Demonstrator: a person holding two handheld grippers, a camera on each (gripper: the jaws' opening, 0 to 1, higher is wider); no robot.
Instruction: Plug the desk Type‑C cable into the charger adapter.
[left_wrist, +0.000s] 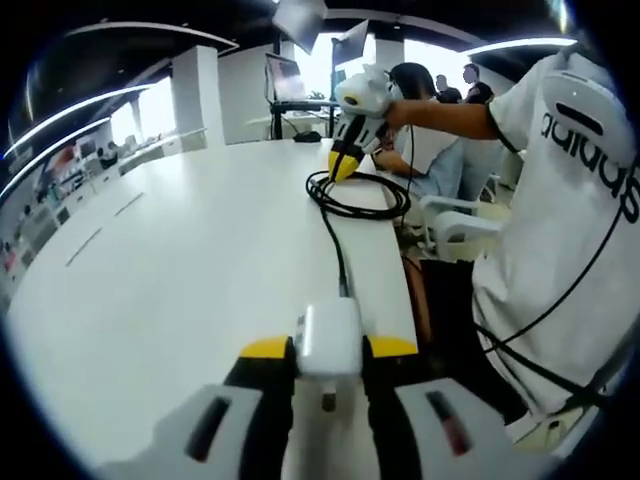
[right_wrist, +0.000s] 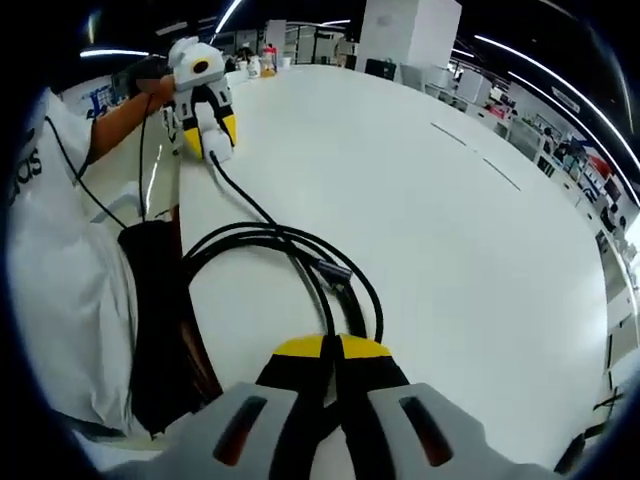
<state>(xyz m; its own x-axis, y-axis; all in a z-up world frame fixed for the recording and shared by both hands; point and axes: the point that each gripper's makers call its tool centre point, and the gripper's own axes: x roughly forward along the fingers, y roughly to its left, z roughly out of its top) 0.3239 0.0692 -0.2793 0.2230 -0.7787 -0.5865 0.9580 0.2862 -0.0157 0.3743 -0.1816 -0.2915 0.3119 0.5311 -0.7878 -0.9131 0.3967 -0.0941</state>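
A white charger adapter (left_wrist: 328, 338) sits between the yellow-tipped jaws of my left gripper (left_wrist: 328, 347), which is shut on it just above the white table (left_wrist: 170, 250). A black Type-C cable (left_wrist: 334, 235) runs from the adapter's far end to a coil (left_wrist: 358, 198) by the table edge, where my right gripper (left_wrist: 342, 165) touches it. In the right gripper view, my right gripper (right_wrist: 333, 347) is shut on a strand of the cable coil (right_wrist: 290, 240). A loose plug end (right_wrist: 334, 270) lies inside the coil. Farther off, the left gripper (right_wrist: 210, 135) holds the adapter (right_wrist: 218, 152), with the cable meeting it.
The table (right_wrist: 460, 220) is broad and bare beyond the coil. Its edge runs beside the person in a white shirt (left_wrist: 570, 230). A white chair (left_wrist: 455, 225), seated people (left_wrist: 425, 95) and monitors (left_wrist: 285, 75) stand past the table's far end.
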